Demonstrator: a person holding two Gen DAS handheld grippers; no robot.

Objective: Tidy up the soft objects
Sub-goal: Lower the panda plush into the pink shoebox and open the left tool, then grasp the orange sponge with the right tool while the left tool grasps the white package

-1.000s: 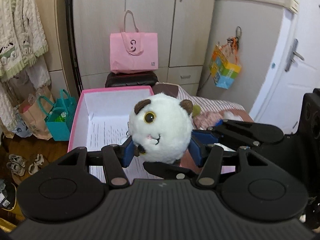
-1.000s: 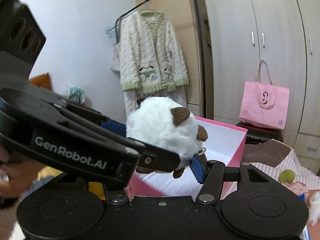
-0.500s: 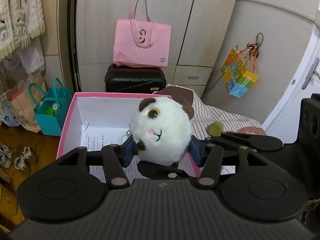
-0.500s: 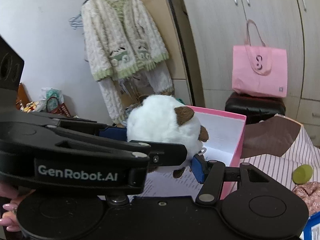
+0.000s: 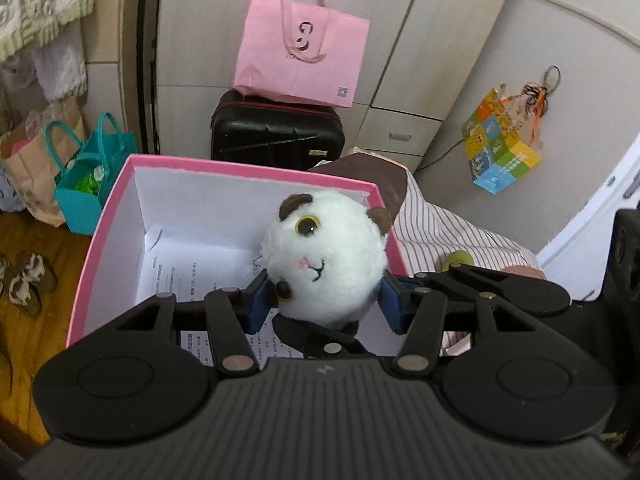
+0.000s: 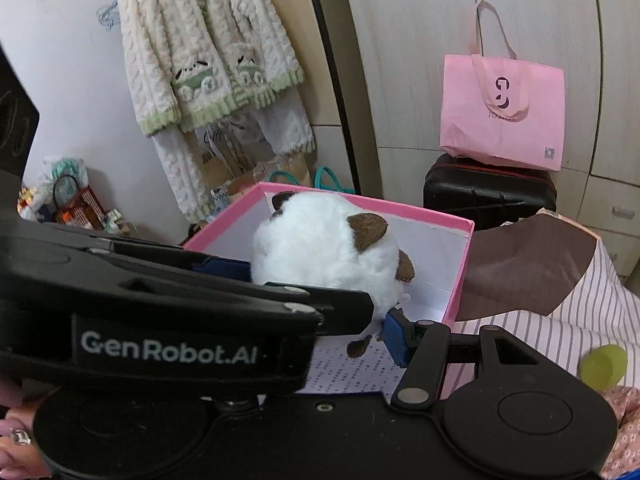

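A round white plush toy with brown ears and a stitched face hangs over the right part of an open pink box. My left gripper is shut on it, blue pads pressing both sides. One of the right gripper's fingers comes in from the right and another passes under the toy. In the right wrist view the plush toy shows its back above the pink box. My right gripper is shut on it; the left gripper's arm hides its left finger. A printed sheet lies in the box.
A pink bag sits on a black suitcase before the wardrobe. The striped bed cover carries a yellow-green ball. A teal bag stands left of the box, and a cardigan hangs above.
Both grippers have carried the plush toy down and closer to the pink box, which now fills more of each view. The grip on the toy looks the same.
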